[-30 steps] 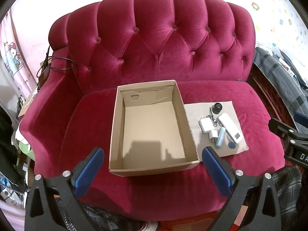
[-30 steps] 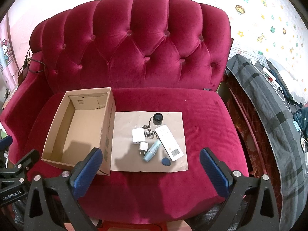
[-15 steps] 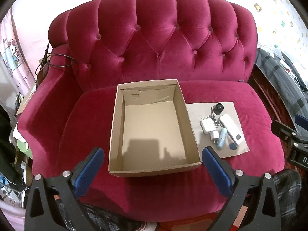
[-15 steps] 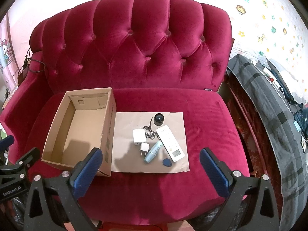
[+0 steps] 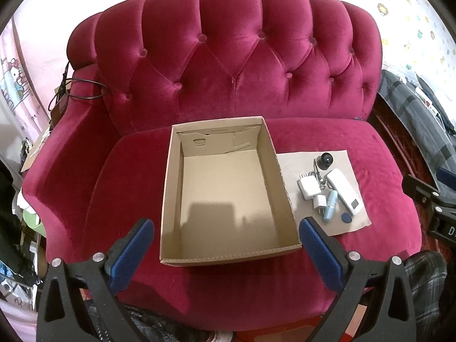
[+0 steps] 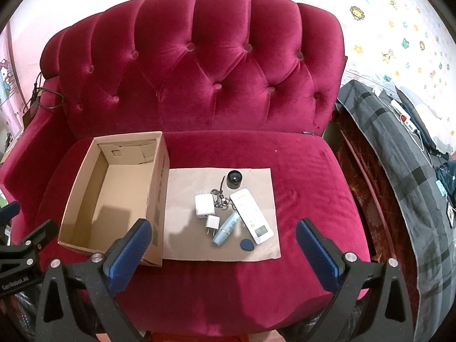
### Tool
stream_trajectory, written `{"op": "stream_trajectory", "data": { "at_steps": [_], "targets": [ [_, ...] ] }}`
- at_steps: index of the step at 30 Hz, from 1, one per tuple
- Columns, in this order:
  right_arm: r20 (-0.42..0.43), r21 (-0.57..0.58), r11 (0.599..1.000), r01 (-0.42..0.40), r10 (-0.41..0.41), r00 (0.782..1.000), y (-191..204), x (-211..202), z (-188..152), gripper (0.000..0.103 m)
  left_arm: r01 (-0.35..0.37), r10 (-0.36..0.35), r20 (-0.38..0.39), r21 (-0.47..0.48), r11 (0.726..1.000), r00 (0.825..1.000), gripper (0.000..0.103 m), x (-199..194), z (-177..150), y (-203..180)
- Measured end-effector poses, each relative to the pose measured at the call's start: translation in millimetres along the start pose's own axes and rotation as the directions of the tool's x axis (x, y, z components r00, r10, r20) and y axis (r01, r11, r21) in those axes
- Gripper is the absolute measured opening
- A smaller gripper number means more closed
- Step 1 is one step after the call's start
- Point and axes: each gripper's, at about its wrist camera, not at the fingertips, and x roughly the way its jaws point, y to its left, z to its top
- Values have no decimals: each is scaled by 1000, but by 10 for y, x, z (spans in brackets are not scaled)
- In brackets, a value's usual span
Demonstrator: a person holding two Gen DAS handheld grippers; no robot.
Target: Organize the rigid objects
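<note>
Tufted crimson velvet sofa [image 6: 299,165], seat cushion as supporting surface. Directly on the seat: an open cardboard box [image 6: 85,199] at left, and a flat brown cardboard sheet [image 6: 185,239] just beside it, its left edge against the box's right wall.

Small gadgets [image 6: 232,213] clustered on paper [image 6: 185,228] beside empty box [image 6: 114,188].

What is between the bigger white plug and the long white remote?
A bunch of metal clips on a keyring lies between the bigger white plug and the white remote, all on the brown paper sheet. The right wrist view shows it best.
</note>
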Motion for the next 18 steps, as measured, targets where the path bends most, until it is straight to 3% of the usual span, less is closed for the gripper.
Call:
{"op": "stream_trajectory", "data": {
  "at_steps": [13,18],
  "targets": [
    [-4,10,1000,0,0,1000,-73,198,54,103,25,-25,-4,8,1000,1000,103,197,120,87],
    [-13,11,1000,3,-3,1000,-85,288,69,103,3,-3,-10,4,1000,1000,103,402,209,249]
  ]
}}
